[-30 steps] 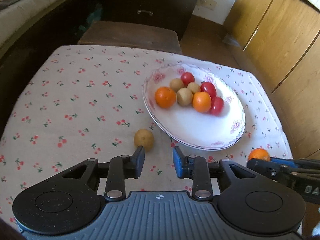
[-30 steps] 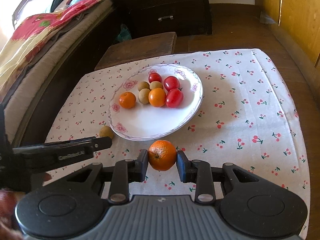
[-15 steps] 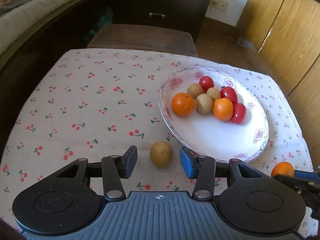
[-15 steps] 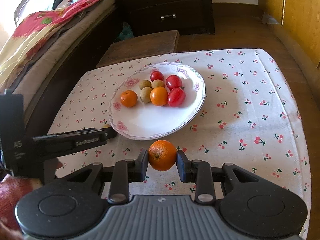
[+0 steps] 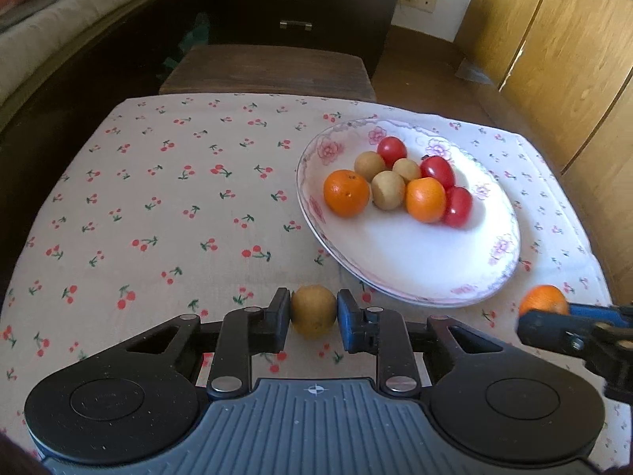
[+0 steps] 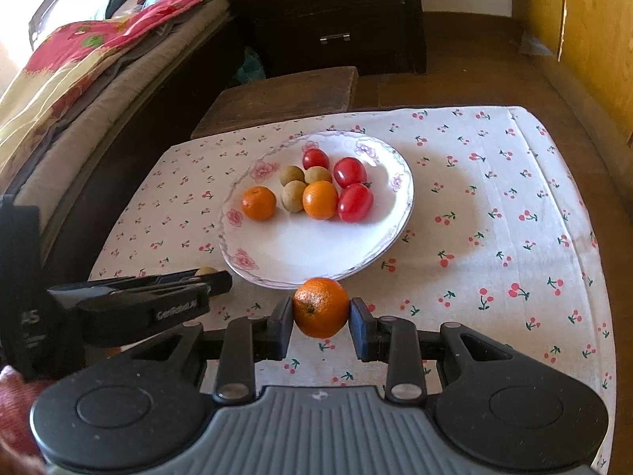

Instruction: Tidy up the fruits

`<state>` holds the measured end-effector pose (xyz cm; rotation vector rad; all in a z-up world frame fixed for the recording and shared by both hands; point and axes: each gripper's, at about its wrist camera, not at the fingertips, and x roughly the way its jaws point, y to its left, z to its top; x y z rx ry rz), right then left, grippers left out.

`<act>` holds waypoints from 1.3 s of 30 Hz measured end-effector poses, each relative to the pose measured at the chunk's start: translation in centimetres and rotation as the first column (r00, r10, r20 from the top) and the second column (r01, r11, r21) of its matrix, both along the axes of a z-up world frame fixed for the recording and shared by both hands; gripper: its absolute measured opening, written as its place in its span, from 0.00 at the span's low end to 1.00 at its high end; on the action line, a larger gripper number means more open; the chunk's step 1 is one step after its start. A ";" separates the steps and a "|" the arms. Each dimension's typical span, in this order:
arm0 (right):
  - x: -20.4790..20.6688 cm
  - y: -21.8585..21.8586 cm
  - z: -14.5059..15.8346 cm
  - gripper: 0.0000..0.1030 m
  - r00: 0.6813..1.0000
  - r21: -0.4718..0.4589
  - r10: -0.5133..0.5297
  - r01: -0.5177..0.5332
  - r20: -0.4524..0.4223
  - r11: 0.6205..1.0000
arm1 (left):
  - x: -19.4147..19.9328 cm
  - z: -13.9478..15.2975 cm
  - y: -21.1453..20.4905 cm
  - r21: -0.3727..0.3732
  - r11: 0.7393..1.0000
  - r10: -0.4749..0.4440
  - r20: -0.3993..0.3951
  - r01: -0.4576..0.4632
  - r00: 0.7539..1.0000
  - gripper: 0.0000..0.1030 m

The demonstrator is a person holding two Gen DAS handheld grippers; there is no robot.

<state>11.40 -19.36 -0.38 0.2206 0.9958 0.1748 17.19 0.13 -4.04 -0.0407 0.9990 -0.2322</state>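
Note:
A white floral plate on the cherry-print cloth holds two oranges, three red tomatoes and three brown round fruits. My left gripper is shut on a brown round fruit just in front of the plate's near left rim. My right gripper is shut on an orange at the plate's near rim. That orange and the right gripper's fingers also show at the right edge of the left wrist view. The left gripper shows at the left of the right wrist view.
The cherry-print tablecloth covers a small table. A dark wooden stool stands behind it, with a dark drawer chest further back. A bed lies to the left and wooden cabinets to the right.
My left gripper moved forward around the brown fruit on the cloth and closed on it. My right gripper kept hold of the orange and stayed near the plate's front rim.

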 end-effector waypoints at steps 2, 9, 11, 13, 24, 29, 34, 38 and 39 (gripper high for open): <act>0.0 0.0 0.1 0.31 1.000 -0.001 -0.003 0.003 0.001 1.000 | -0.6 0.5 0.2 -0.008 1.000 -0.003 -0.001 0.003 1.000 0.32; -1.0 -0.3 1.1 0.31 1.000 -0.005 -0.012 0.012 0.022 1.000 | -3.3 3.2 0.5 -0.019 1.000 -0.020 0.031 0.021 0.999 0.32; -1.5 -0.5 1.6 0.31 0.999 -0.006 -0.017 0.018 0.030 1.000 | -3.9 3.8 0.5 -0.016 1.000 -0.015 0.033 0.015 0.999 0.32; -1.9 -0.6 1.9 0.31 0.999 0.005 -0.023 0.023 0.039 1.000 | -4.4 4.5 0.4 -0.008 1.000 -0.013 0.043 0.014 0.999 0.32; 0.9 -0.8 1.9 0.31 0.997 -0.026 -0.052 0.053 0.059 0.998 | -2.1 5.1 -1.2 -0.050 0.998 -0.041 0.089 0.046 0.995 0.32; 2.4 -0.3 1.3 0.31 0.998 -0.060 -0.042 0.045 0.056 0.997 | -0.4 4.0 -1.5 -0.053 0.998 -0.027 0.079 0.032 0.996 0.32; 3.5 -0.1 0.7 0.31 0.998 -0.066 -0.036 0.039 0.049 0.997 | 0.7 3.8 -2.2 -0.056 0.998 -0.029 0.084 0.034 0.996 0.32; 3.8 -0.2 0.1 0.31 0.999 -0.063 -0.037 0.039 0.034 0.997 | 0.8 3.8 -1.8 -0.027 0.998 -0.059 0.079 0.061 0.995 0.34; 3.8 -0.3 0.1 0.31 0.999 -0.059 -0.037 0.039 0.034 0.997 | 0.4 3.9 -1.3 -0.015 0.997 -0.074 0.080 0.075 0.994 0.36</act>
